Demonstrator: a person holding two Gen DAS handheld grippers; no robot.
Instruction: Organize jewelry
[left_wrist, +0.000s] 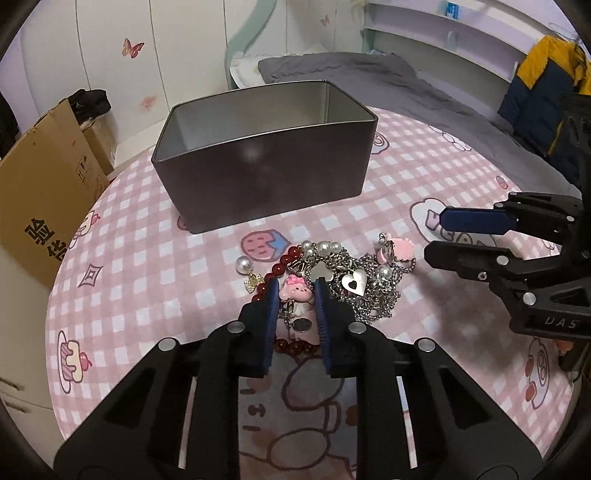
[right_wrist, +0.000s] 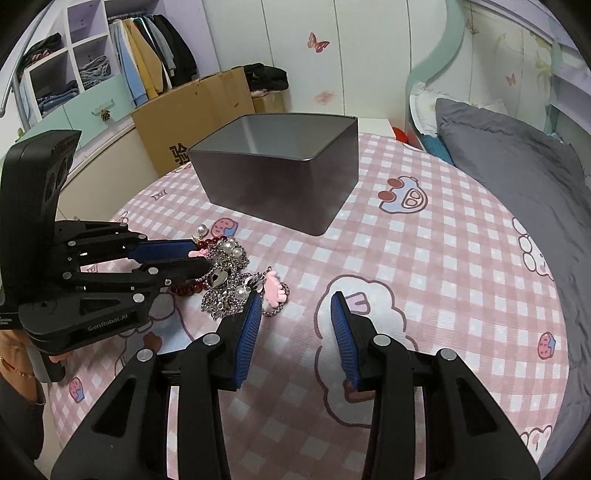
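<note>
The left gripper (left_wrist: 295, 286) straddles a pink bunny charm (left_wrist: 294, 292) in the tangled pile of chains, pearls and red beads (left_wrist: 343, 280) mid-bench (left_wrist: 424, 369), jaws narrowly apart. The right gripper (right_wrist: 295, 302) is spread wide just beside the pile. A grey rectangular metal tin (left_wrist: 266, 155) stands near the far edge.

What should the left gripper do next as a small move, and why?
Probably close the left gripper on the pink charm. Its jaws are open on either side of the charm, low in the jewelry pile, and the metal tin behind stands open to receive it.
</note>
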